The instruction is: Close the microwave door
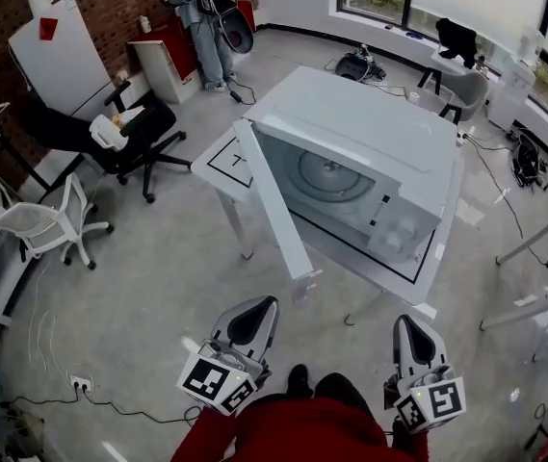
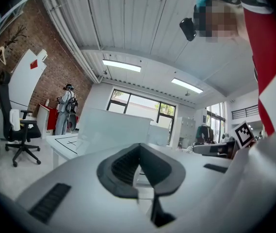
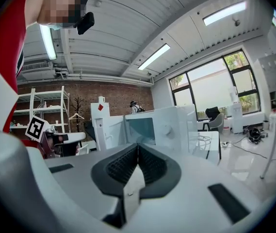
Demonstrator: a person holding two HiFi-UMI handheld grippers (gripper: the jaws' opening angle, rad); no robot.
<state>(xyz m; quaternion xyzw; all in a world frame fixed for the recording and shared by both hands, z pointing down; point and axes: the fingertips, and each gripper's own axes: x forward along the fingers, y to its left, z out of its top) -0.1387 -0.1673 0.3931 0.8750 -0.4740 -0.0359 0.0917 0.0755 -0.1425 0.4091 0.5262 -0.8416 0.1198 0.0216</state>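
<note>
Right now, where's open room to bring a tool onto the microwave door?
Bare floor lies between the open door and the white chair, and ahead of the left tool. On the table, only the marked corner beside the microwave is free. The right side is crowded with cables.

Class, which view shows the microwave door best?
Head view: the whole open door is seen from above. The left gripper view shows only its upper face; the right gripper view shows it narrow.

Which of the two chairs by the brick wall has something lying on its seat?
The black office chair, which carries a white bundle; the white mesh chair, nearer the camera, carries nothing.
</note>
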